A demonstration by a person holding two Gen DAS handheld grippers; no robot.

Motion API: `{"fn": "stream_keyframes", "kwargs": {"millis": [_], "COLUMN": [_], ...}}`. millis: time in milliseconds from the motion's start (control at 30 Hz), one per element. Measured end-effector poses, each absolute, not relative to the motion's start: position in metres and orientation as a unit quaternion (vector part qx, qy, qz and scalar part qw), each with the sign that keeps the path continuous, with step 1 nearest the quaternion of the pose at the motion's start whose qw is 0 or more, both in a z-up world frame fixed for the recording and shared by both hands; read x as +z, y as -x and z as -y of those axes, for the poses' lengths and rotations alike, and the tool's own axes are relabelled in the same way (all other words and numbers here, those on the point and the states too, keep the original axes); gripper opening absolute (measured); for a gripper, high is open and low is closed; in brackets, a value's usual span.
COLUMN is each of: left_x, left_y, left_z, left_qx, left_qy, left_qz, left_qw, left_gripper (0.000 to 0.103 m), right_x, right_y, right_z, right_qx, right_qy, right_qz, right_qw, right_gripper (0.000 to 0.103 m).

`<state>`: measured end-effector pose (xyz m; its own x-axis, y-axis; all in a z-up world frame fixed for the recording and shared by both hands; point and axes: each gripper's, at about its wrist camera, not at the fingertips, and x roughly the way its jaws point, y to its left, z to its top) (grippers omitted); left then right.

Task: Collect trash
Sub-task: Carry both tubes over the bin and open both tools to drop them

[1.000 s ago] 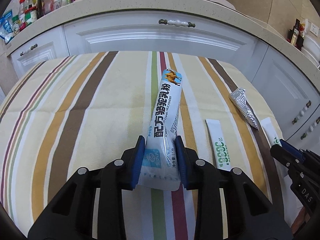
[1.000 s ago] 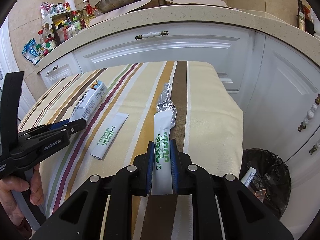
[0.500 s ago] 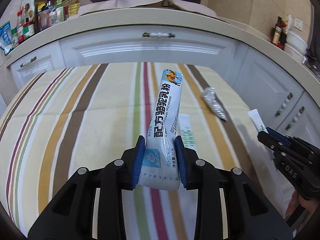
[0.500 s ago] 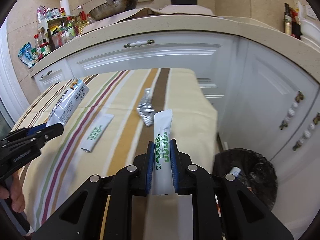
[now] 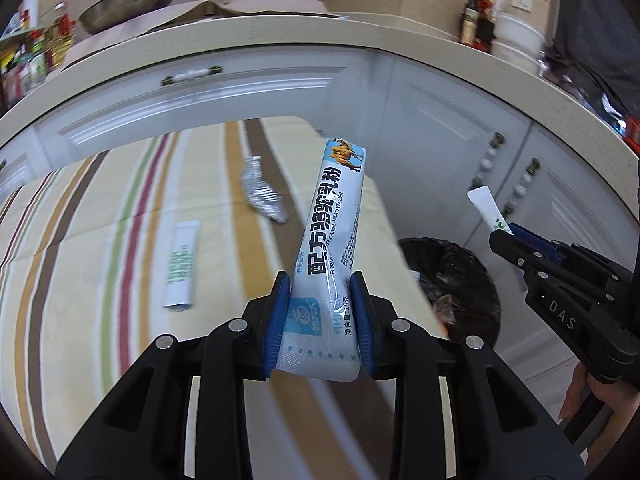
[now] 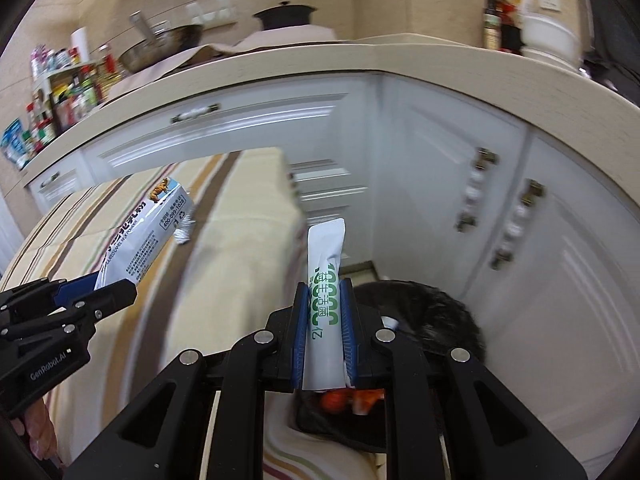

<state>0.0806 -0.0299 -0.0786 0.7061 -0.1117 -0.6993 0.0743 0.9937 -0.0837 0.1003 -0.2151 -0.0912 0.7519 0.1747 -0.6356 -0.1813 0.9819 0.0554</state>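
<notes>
A blue-and-white camel milk powder sachet [image 5: 334, 240] is gripped at its lower end between the blue pads of the left gripper [image 5: 320, 320], and it is held upright above the striped tablecloth [image 5: 80, 240], just left of the trash bin [image 5: 460, 280]. The bin, lined with a black bag, is seen on the floor just beyond the cloth's right edge, with scraps already inside. A white sachet with green print [image 6: 324, 300] is clamped between the fully closed jaws of the right gripper [image 6: 322, 336], directly over the bin [image 6: 440, 316]. Left on the cloth, well to the left of the bin, are a crumpled foil wrapper [image 5: 260, 192] and another green-printed white sachet [image 5: 182, 264], lying flat and apart from each other. White cabinets [image 5: 440, 140] are seen behind the bin
</notes>
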Motion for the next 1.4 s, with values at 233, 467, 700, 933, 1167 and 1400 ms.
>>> {"fn": "stream_keyframes", "kwargs": {"millis": [233,467,700,933,1167,1400], "left_x": [-0.081,-0.090,-0.104,-0.108,-0.101,-0.084], "left_y": [-0.090,-0.102,-0.115,-0.127,-0.121,-0.114], "left_z": [0.086,0.128,0.155,0.165,0.147,0.093], "left_qx": [-0.078,-0.097,-0.102,-0.107,-0.094,-0.049], "left_qy": [-0.006,-0.027,-0.038,-0.028,-0.023,0.000], "left_qz": [-0.374,-0.383,-0.400,-0.415,-0.405,-0.384], "left_qw": [0.924,0.918,0.910,0.903,0.909,0.922], "left_gripper": [0.030,0.030,0.031,0.048,0.055,0.056], "right_x": [-0.094,-0.103,-0.112,-0.121,-0.117,-0.104], "right_y": [-0.095,-0.096,-0.102,-0.112,-0.114,-0.121], "right_z": [0.258,0.286,0.304,0.312,0.301,0.261], "right_qx": [0.063,0.046,0.037,0.025,0.032,0.074], "right_qy": [-0.009,-0.018,-0.028,-0.036,-0.036,-0.023], "right_qz": [-0.335,-0.337,-0.338,-0.341,-0.337,-0.327], "right_qw": [0.940,0.940,0.940,0.939,0.940,0.942], "right_gripper": [0.017,0.017,0.017,0.046,0.050,0.050]}}
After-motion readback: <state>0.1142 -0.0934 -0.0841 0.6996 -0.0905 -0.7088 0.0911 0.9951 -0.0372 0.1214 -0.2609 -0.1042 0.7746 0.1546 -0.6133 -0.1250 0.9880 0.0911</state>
